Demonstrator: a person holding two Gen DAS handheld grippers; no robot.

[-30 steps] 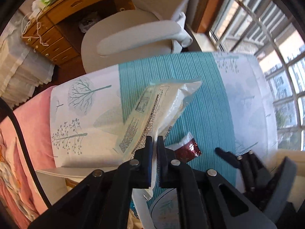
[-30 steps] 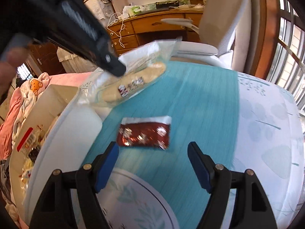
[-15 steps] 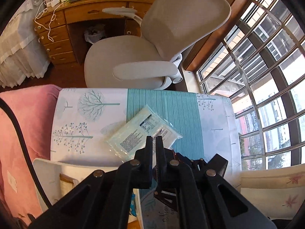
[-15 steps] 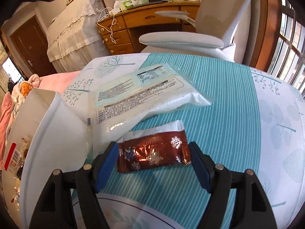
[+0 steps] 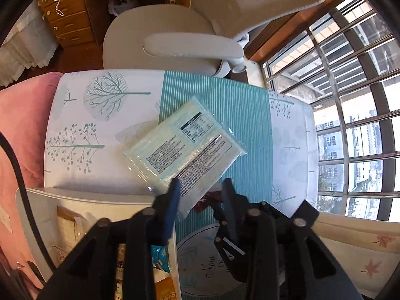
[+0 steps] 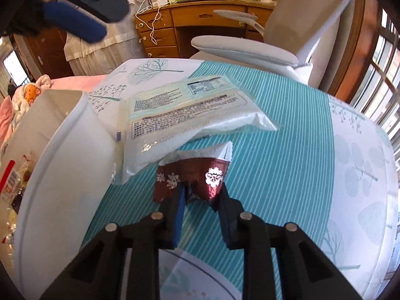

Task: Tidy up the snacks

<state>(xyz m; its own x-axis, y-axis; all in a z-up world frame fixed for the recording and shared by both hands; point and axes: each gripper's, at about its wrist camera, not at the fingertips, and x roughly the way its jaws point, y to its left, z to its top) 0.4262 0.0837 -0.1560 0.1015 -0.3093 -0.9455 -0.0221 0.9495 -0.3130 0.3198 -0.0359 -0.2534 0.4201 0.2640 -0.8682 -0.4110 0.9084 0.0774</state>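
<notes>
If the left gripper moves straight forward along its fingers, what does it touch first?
Most likely the big pale snack bag: the open left gripper points at its near edge. Depth is unclear, since the gripper looks raised above the table, so it might pass over the bag.

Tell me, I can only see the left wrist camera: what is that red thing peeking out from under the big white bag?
Observer: A red packet with silver snowflakes; the right wrist camera shows it clearly.
Operator: Is anything holding it?
Observer: Yes. The right gripper pinches its near edge, and the wrapper is scrunched between the fingers.
Operator: Is the bag lying on it?
Observer: The white bag has one corner overlapping the packet's far end.
</notes>
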